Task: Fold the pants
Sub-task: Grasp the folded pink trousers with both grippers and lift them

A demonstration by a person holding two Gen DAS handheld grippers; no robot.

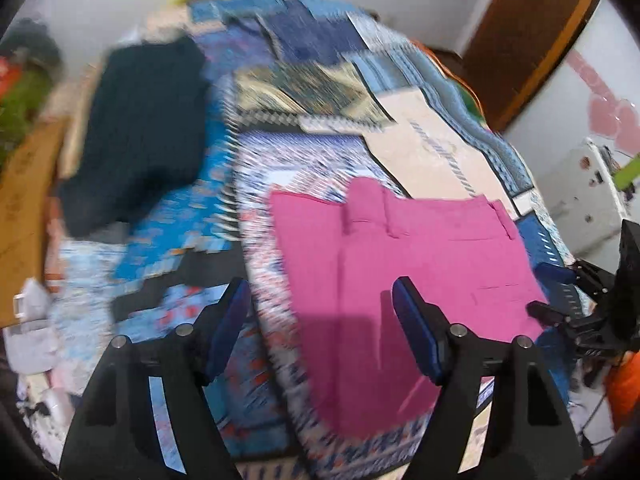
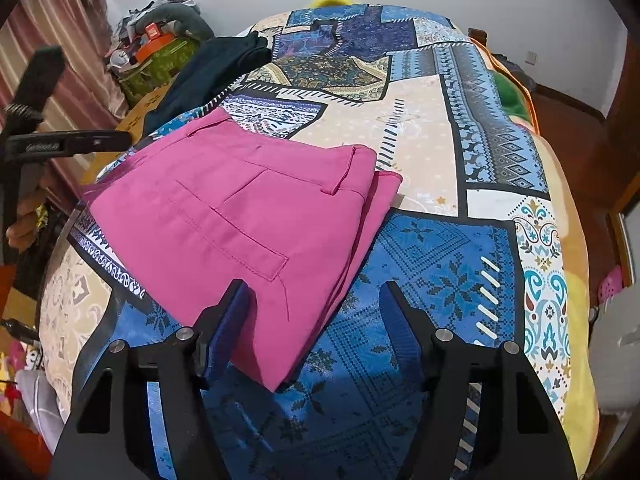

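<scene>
Plainly, the folding looks close to finished. Nearest the right wrist camera, the right two-finger gripper with blue padded fingers [image 2: 314, 312] stands wide open and holds nothing; its left finger [image 2: 230, 320] overlaps the near corner of the bright pink cotton pants [image 2: 224, 216], though whether it touches the cloth I cannot tell. The pants lie as a compact stacked rectangle toward ten o'clock of that gripper, on the blue-and-cream patchwork-print bedspread [image 2: 440, 264], with the waistband and a belt loop on top at the far end and several layers showing along the right edge. A back pocket welt faces up.

In the left wrist view (badly smeared by motion) the left two-finger gripper with blue padded fingers [image 1: 320, 312] is likewise spread wide and empty, hovering at the near left edge of the same pink pants [image 1: 400, 272], which sit from its twelve to its two o'clock. The right gripper [image 1: 560, 300] shows at three o'clock, at the pants' far right side.

By my judgement the main folds are made; what may be left is a last squaring of edges or setting the bundle aside. Both tools seem held low and tilted down over the bed, one on each side of the bundle.

Farther off, at eleven o'clock, a dark navy crumpled garment [image 2: 208, 68] lies near the bed's edge, well apart from the pants.
</scene>
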